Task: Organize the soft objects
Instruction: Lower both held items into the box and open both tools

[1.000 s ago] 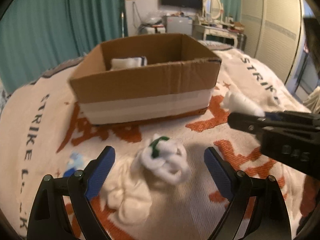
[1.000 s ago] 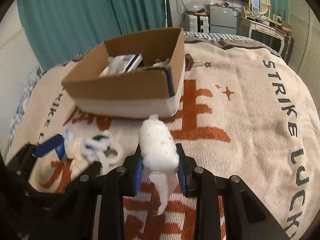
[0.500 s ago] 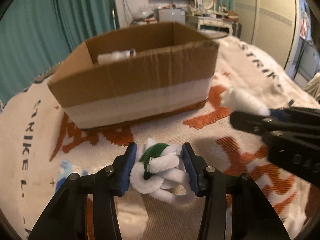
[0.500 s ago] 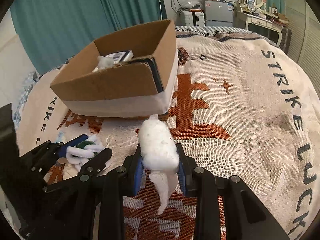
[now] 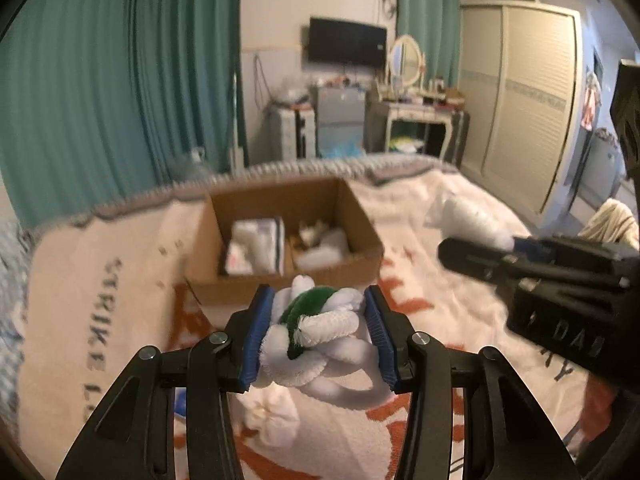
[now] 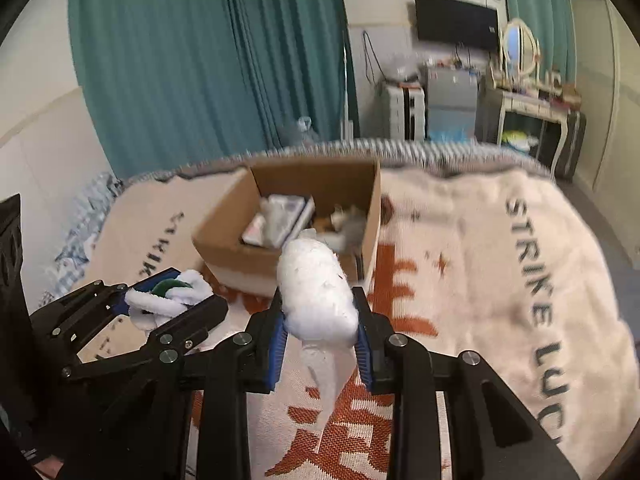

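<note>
My left gripper (image 5: 318, 336) is shut on a knotted white and green sock bundle (image 5: 316, 334), held up above the bed. My right gripper (image 6: 320, 316) is shut on a rolled white sock (image 6: 316, 292) whose loose end hangs down. In the left wrist view the right gripper (image 5: 476, 246) reaches in from the right with that white sock (image 5: 468, 216). In the right wrist view the left gripper (image 6: 172, 294) shows at the lower left with its bundle (image 6: 168, 294). An open cardboard box (image 5: 224, 280) (image 6: 224, 236) sits ahead on the blanket, with folded white items inside.
A cream blanket (image 6: 500, 280) with orange and dark lettering covers the bed. Another white sock (image 5: 272, 416) and a small blue item (image 5: 181, 402) lie on it below my left gripper. Teal curtains (image 6: 200, 60), a dresser (image 5: 416, 112) and a wardrobe (image 5: 524, 112) stand beyond.
My left gripper closed on the white and green bundle and lifted it. Both grippers rose together, so the box now shows from above with its contents in sight.
</note>
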Motion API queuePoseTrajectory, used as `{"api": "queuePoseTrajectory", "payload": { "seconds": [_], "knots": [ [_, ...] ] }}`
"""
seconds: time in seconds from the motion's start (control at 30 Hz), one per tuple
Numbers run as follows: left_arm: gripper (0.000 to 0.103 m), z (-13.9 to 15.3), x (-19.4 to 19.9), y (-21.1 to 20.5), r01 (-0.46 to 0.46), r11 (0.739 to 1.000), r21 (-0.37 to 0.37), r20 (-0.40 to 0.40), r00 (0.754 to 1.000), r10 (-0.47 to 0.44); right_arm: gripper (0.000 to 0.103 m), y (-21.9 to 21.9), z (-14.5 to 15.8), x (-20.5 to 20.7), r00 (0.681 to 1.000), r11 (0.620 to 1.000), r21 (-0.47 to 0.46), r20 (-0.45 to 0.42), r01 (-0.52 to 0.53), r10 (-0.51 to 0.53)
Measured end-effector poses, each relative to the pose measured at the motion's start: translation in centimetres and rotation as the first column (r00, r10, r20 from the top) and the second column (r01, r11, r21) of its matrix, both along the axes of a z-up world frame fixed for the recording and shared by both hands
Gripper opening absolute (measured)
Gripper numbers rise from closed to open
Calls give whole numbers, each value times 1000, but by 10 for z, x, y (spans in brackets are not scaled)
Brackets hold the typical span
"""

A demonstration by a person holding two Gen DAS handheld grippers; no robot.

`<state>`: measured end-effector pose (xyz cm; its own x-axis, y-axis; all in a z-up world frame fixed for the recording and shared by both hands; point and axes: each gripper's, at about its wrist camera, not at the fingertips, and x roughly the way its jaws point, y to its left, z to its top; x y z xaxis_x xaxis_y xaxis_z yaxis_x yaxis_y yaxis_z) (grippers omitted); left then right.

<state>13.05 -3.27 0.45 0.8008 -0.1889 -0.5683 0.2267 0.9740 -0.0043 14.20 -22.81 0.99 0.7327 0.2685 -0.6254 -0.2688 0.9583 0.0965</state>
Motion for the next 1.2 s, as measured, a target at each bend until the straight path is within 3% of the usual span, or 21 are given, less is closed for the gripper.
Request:
{"api": "queuePoseTrajectory", "payload": {
  "seconds": [0.23, 0.5, 0.67, 0.87, 1.07, 1.2],
  "knots": [
    [46, 41, 3, 20, -22, 999, 28, 96, 995, 19, 29, 8, 60, -8, 995, 1000, -23, 101, -18, 21],
    [45, 51, 65, 37, -58, 997, 52, 126, 991, 51, 29, 23, 80, 36, 989, 998, -50, 141, -44, 50],
    [45, 25, 118, 37, -67, 995, 77, 102, 993, 58, 29, 33, 59, 98, 993, 998, 0, 95, -69, 69],
    [45, -31, 169, 33, -78, 993, 93, 29, 997, 76, 29, 38, 10, 166, 997, 997, 26, 29, -66, 65],
    [45, -73, 196, 33, -79, 993, 91, -32, 996, 82, 29, 43, -41, 213, 998, 998, 36, -34, -48, 49],
    [46, -84, 199, 31, -76, 992, 102, -49, 995, 81, 32, 39, -63, 227, 997, 998, 49, -57, -42, 45]
  ]
}}
